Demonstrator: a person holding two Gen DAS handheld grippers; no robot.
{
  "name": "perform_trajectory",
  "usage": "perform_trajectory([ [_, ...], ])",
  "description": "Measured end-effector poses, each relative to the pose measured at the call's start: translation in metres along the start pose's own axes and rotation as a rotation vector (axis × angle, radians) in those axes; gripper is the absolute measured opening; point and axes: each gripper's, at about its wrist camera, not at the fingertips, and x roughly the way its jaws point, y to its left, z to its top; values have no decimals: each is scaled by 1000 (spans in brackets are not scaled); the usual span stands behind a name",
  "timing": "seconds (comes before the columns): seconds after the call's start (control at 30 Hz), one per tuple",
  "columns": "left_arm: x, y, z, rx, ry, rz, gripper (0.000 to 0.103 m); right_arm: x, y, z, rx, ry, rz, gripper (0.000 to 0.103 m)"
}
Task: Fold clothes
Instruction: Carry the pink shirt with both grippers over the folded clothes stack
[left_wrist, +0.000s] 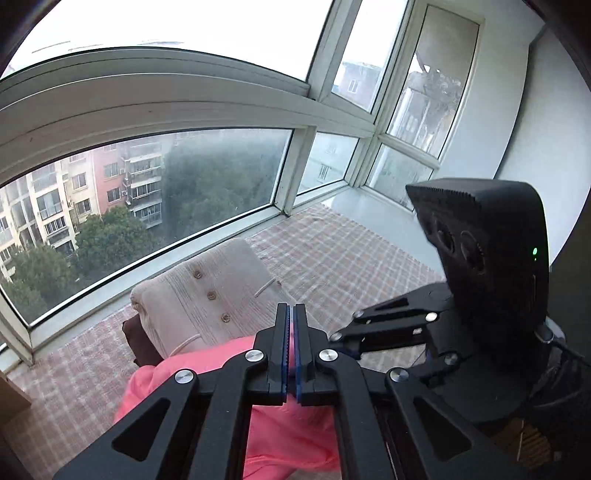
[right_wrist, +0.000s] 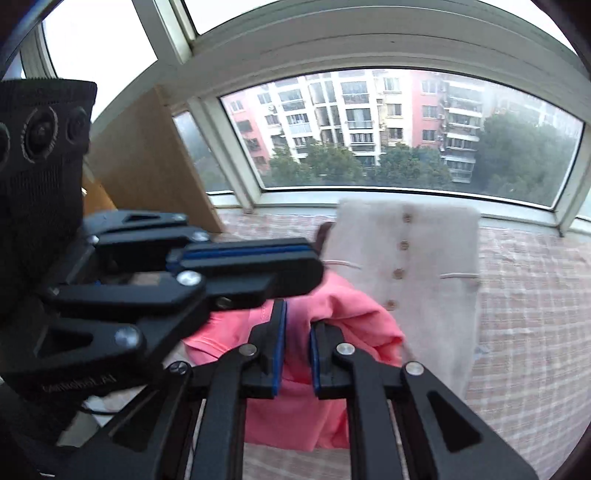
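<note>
Pink fabric, a soft garment (right_wrist: 295, 398), hangs bunched between both tools above the checked cloth (right_wrist: 535, 314) covering the window ledge. The left gripper (left_wrist: 291, 350) has its blue pads almost together, a thin fold of pink pinched between them; the right gripper (right_wrist: 297, 354) stands a little wider, clamped on a thicker gather. Held close together like this, they look set to lift and spread an edge for folding. Just beyond, touching the pink, a folded cream cardigan (right_wrist: 406, 266) with buttons lies atop something dark brown (left_wrist: 135, 339), apparently the finished pile.
</note>
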Motion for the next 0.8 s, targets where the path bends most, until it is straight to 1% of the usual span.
perform_trajectory([
  [0.03,11,7,-1,-11,24,15,2,5,-14,0,-2,16,-27,11],
  [0.13,20,42,-12,-114,50,35,2,38,-48,-13,39,86,-18,11],
  [0.2,5,60,-27,-138,41,75,2,45,-58,-25,60,92,35,11],
  [0.27,-2,73,-43,-144,67,104,3,49,-64,-33,63,89,48,11],
  [0.33,-6,85,-61,-152,100,124,10,52,-67,-35,69,92,71,11],
  [0.37,-3,91,-68,-171,114,119,16,53,-68,-36,68,94,74,11],
  [0.47,4,109,-89,-229,157,106,16,57,-70,-36,58,103,77,11],
  [0.53,9,120,-103,-267,185,97,22,57,-66,-37,53,109,80,11],
  [0.6,14,135,-113,-314,197,99,38,58,-62,-39,41,118,76,11],
  [0.7,25,156,-132,-428,221,25,39,58,-61,-39,37,128,77,11],
  [0.8,33,166,-150,-511,232,-36,39,60,-62,-39,38,134,71,11],
])
